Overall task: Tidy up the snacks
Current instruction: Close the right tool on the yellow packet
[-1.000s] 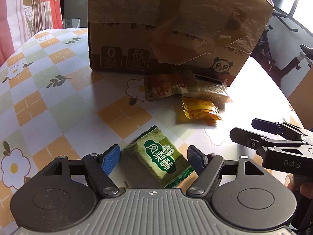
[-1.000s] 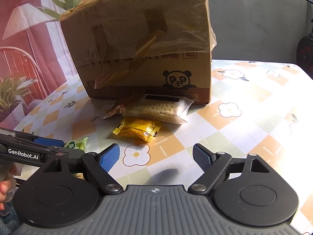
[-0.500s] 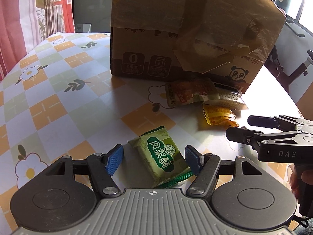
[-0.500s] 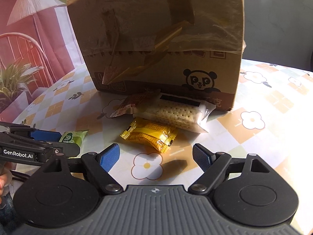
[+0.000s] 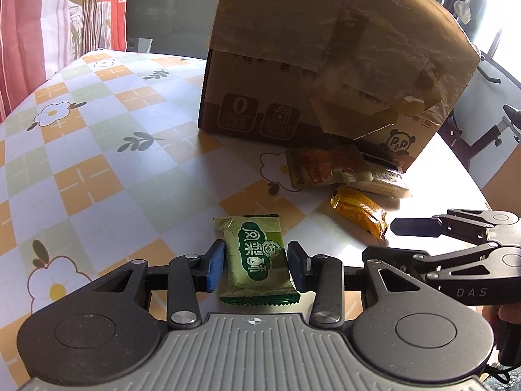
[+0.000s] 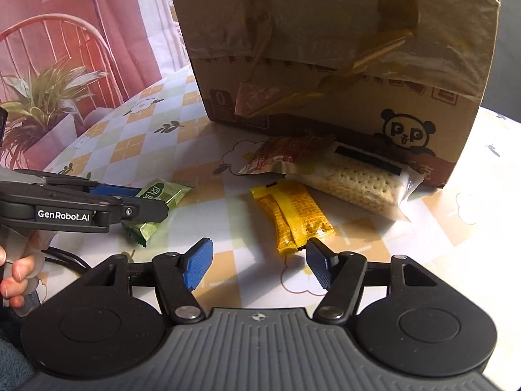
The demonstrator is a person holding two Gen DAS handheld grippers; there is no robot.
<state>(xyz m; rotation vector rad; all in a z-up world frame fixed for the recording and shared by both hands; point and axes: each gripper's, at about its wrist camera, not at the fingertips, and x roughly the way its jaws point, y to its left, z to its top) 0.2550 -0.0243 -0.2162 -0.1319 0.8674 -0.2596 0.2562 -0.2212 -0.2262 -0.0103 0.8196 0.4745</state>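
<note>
My left gripper [image 5: 256, 267] is shut on a green snack packet [image 5: 256, 256], its blue pads against both sides; the packet also shows in the right wrist view [image 6: 155, 207] between the left gripper's fingers [image 6: 97, 210]. A yellow packet [image 6: 293, 216] lies just ahead of my open, empty right gripper [image 6: 259, 265]; it also shows in the left wrist view [image 5: 359, 210]. A cracker pack [image 6: 358, 184] and an orange-red pouch [image 6: 286, 154] lie against a cardboard box [image 6: 342, 49]. The right gripper [image 5: 456, 244] shows at the right in the left wrist view.
The table wears a checked, flowered cloth [image 5: 97, 169]. The box [image 5: 325, 65] has loose tape and a flap hanging over its front. A potted plant [image 6: 42, 97] and a red chair stand beyond the table's left edge. Exercise gear [image 5: 488, 130] stands at the right.
My left gripper has closed on the green packet. My right gripper has moved forward and down toward the yellow packet, staying open.
</note>
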